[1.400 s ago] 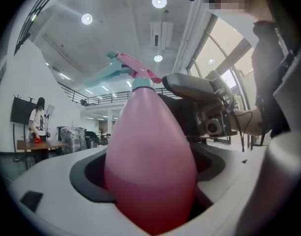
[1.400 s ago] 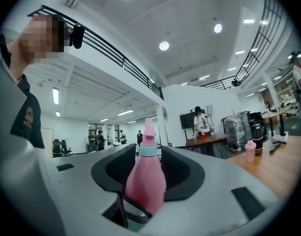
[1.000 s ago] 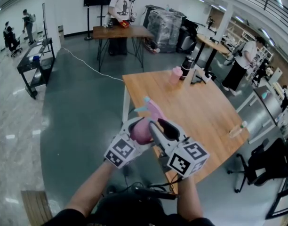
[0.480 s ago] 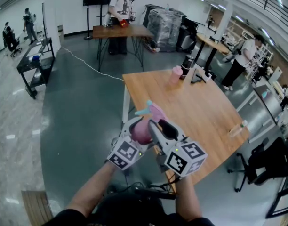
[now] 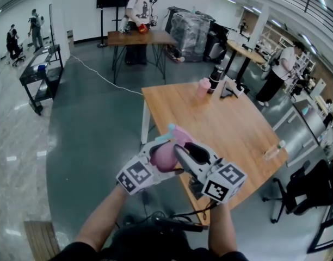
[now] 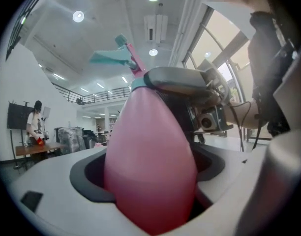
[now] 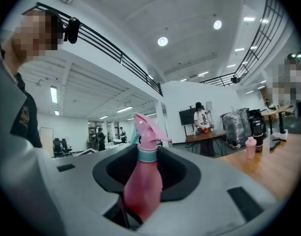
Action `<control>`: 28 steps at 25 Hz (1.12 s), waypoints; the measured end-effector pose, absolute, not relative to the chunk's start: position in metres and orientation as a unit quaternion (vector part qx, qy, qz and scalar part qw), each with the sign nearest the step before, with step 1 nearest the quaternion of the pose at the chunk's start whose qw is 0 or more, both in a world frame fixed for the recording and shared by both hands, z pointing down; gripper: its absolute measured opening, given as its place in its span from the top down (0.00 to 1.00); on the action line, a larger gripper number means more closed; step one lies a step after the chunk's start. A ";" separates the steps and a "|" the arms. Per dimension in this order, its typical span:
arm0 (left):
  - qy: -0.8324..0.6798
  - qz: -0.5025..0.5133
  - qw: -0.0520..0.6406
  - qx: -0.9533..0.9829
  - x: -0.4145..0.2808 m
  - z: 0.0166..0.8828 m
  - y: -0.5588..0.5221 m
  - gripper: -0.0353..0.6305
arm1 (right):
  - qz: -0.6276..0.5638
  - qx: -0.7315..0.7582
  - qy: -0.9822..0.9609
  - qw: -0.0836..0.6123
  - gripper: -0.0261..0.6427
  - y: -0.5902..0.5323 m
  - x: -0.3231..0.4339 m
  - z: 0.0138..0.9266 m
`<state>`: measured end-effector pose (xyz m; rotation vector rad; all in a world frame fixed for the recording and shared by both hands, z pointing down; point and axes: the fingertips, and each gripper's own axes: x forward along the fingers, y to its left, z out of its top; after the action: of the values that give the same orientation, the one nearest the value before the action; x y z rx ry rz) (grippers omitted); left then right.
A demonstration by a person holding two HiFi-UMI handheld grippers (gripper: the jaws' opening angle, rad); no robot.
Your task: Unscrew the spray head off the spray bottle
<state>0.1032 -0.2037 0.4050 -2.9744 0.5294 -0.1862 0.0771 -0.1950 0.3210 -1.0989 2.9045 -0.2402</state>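
- My left fingers [image 6: 47, 195] clamp the spray bottle [image 6: 150, 161] by its body, in mid-air.
- My right fingers [image 7: 224, 181] are closing round its neck, not yet gripping.
- Next, I judge: pinch the spray head [image 7: 146, 127] at its collar and twist.
- The bench [image 5: 232, 124] lies beyond.

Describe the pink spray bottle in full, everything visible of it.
The spray bottle looks like smooth pink plastic. It is teardrop-shaped, narrowing to a teal collar under a pink spray head with a teal trigger. The head is on. The bottle is held in the air, tilted, its body clamped by the left gripper. The right gripper has its jaws closing around the neck.
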 end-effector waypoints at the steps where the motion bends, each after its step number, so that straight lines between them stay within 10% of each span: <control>1: 0.161 -0.061 0.054 -0.984 0.104 0.405 -0.200 0.28 | -0.075 -0.340 0.937 0.013 0.76 -0.193 0.078 0.321; 28: 0.109 -0.049 0.045 -0.992 0.109 0.409 -0.181 0.28 | -0.038 -0.239 0.970 0.027 0.69 -0.173 0.085 0.327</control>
<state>0.1093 -0.1810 0.4094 -3.0303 0.3340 -0.1502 0.0853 -0.1731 0.3272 -0.7383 2.9950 -0.1181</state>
